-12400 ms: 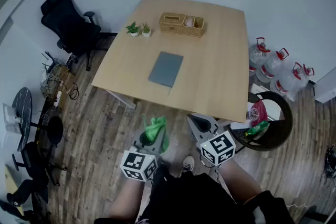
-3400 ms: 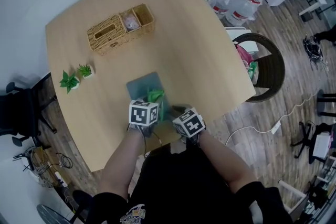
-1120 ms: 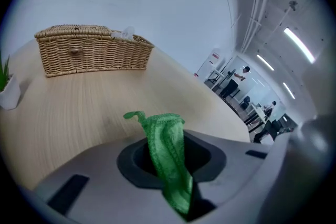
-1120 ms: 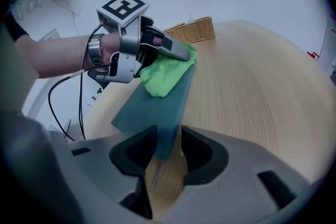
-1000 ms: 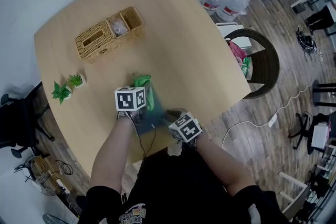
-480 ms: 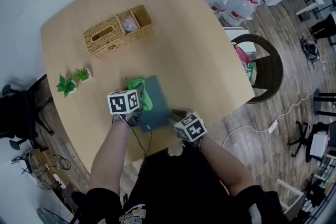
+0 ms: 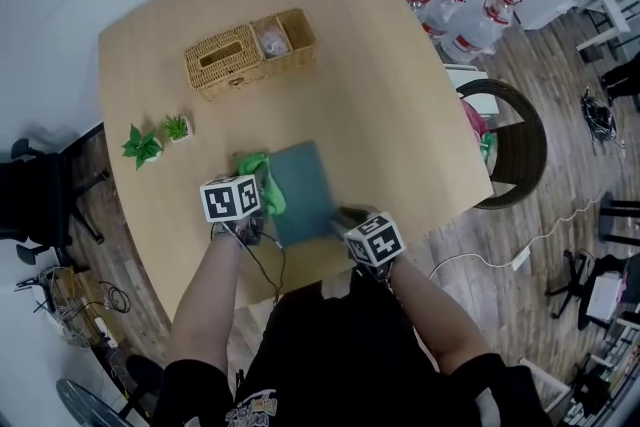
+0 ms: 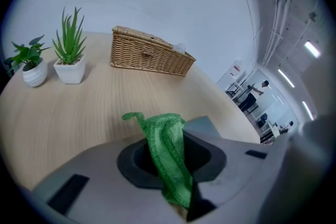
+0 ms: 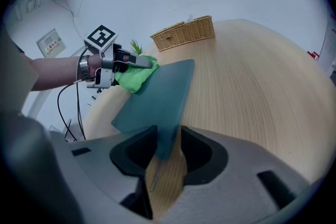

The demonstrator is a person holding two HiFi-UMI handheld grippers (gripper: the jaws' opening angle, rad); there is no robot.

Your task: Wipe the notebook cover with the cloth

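Cloth clamped in left hand-held gripper, touching notebook edge; right hand-held gripper apart astride corner.

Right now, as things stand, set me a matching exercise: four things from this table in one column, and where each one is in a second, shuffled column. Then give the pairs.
Things
1. green cloth
2. notebook
3. wicker basket
4. two potted plants

Places
A. at the far side of the table
B. pinched in the left gripper
C. by the table's left edge in the head view
D. flat on the table, near corner between the fingers of the right gripper

Pairs: 1-B, 2-D, 3-A, 4-C
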